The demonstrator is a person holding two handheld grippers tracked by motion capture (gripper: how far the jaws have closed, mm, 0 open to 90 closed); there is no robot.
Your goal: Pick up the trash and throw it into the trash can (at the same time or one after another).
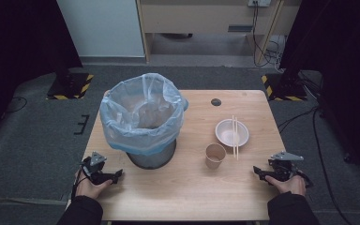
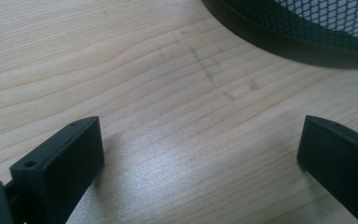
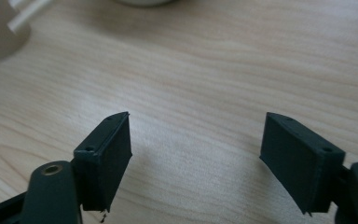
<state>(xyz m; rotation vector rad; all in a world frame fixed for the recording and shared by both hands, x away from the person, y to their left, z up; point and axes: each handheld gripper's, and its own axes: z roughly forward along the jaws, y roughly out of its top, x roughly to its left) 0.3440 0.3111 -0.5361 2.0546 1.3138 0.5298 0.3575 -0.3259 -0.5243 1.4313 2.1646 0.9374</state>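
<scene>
Nearest the person, at the front edge of the bench [image 1: 187, 197], both tools rest low on the wood: the left tool [image 1: 117, 176] beside the foot of the bin, the right tool [image 1: 258, 172] at the opposite corner, each with its jaws spread wide and nothing between them. Just ahead of the right tool stands the paper cup [image 1: 215, 155], tan, upright and seemingly empty, though its bottom is hard to make out from above. It should be very light and easily crushed, so a gentle pinch across the wall below the rim looks safest. Just behind it sits the small white bowl [image 1: 226, 133] with a pair of pale chopsticks [image 1: 235, 138] lying across it; these are thin, stiff and liable to roll. Over to the left, the mesh bin [image 1: 152, 157] lined with a blue plastic bag [image 1: 140, 117] stands open.
</scene>
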